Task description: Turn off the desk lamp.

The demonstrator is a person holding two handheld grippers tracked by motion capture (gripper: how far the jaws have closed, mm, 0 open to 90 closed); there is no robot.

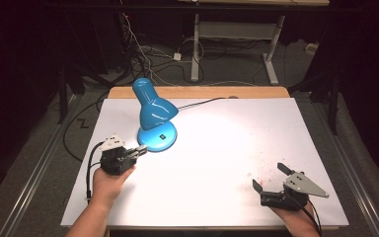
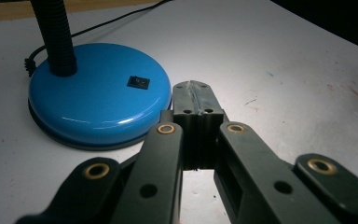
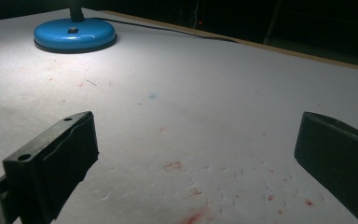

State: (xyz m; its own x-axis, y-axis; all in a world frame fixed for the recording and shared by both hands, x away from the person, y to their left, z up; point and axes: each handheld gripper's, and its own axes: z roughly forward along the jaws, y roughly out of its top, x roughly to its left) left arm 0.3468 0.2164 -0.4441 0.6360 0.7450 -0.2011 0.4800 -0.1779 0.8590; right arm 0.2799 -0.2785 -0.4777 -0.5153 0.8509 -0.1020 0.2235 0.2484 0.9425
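Note:
A blue desk lamp (image 1: pixel 154 112) stands lit at the back left of the white table, its shade tilted toward the right. Its round blue base (image 2: pixel 98 95) carries a small black switch (image 2: pixel 138 82) and a black flexible neck (image 2: pixel 56 37). My left gripper (image 1: pixel 142 149) is shut with nothing in it, its tips just in front of the base's near rim. In the left gripper view the closed tips (image 2: pixel 195 91) sit right beside the base edge. My right gripper (image 1: pixel 271 177) rests open at the front right. The lamp base (image 3: pixel 74 35) lies far off in the right gripper view.
The lamp's black cord (image 1: pixel 202 102) runs to the table's back edge. White paper (image 1: pixel 227 148) covers the table, with faint red marks (image 3: pixel 191 217) near the right gripper. A wooden strip (image 1: pixel 197 92) borders the back. Beyond it are desk legs and cables on the floor.

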